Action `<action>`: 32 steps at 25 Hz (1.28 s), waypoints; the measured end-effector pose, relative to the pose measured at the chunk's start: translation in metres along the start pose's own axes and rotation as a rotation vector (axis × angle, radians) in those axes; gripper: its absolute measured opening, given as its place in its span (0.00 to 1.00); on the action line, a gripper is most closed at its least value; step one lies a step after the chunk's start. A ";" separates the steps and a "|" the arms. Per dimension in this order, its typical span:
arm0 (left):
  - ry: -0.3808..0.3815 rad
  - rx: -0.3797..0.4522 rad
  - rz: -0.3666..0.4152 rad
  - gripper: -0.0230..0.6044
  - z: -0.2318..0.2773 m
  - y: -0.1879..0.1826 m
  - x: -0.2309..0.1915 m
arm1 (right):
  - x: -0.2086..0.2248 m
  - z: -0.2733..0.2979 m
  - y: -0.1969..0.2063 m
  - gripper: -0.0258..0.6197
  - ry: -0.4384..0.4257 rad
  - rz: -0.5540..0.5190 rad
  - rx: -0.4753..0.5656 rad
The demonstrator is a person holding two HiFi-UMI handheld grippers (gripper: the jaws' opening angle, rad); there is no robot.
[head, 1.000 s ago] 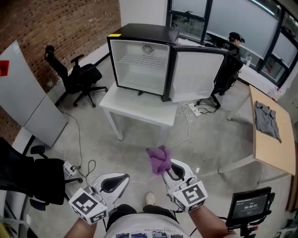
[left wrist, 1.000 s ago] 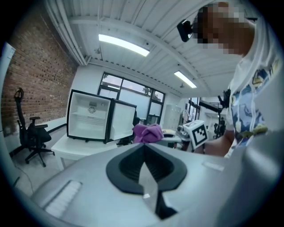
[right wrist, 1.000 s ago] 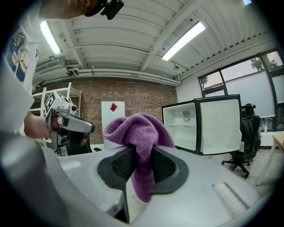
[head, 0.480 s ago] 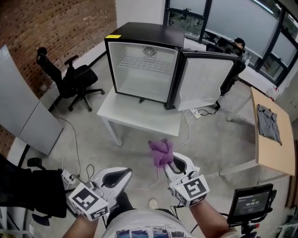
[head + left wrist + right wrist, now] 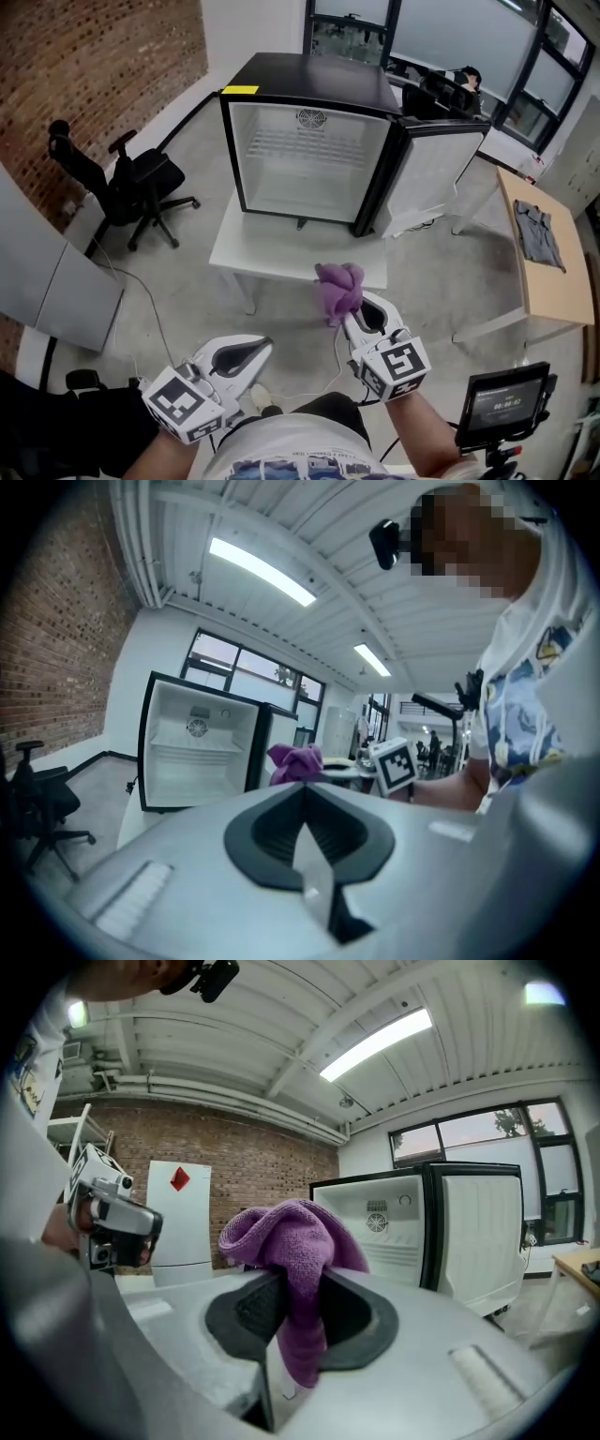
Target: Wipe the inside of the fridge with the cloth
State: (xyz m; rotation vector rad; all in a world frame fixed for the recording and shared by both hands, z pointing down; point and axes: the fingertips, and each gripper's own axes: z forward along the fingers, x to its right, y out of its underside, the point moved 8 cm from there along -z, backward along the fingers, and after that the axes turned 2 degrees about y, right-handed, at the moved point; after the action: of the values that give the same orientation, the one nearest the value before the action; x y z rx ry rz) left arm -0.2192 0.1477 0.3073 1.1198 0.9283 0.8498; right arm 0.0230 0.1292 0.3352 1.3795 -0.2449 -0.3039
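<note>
While the purple cloth (image 5: 338, 289) is clamped between the jaws of the right gripper (image 5: 351, 317), well short of the fridge (image 5: 309, 80), the left gripper (image 5: 255, 352) is held with jaws together, empty; the fridge is stood open on a white table (image 5: 272, 258), a wire shelf (image 5: 309, 145) seen inside.

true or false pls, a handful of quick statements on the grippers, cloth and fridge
1. The right gripper is shut on the purple cloth. True.
2. The left gripper holds a sponge. False: it is shut and empty.
3. The fridge has its door closed. False: the door stands open at the right.
4. The fridge stands on a white table. True.
5. The purple cloth is pressed against the fridge's inner wall. False: it is held in the air, well short of the fridge.
</note>
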 end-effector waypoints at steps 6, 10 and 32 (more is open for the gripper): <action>-0.001 0.000 -0.018 0.04 -0.020 0.005 -0.034 | -0.001 0.044 -0.008 0.16 0.065 0.029 0.025; -0.014 0.014 -0.040 0.04 -0.013 0.000 -0.052 | 0.022 0.078 -0.026 0.16 0.079 0.004 0.048; -0.127 0.059 -0.018 0.04 0.064 -0.059 -0.160 | 0.138 0.393 -0.092 0.16 0.006 -0.085 0.075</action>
State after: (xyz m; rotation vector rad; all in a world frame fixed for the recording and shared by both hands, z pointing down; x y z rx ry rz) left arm -0.2152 -0.0336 0.2885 1.2005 0.8611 0.7322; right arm 0.0098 -0.2963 0.3125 1.4672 -0.1943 -0.3646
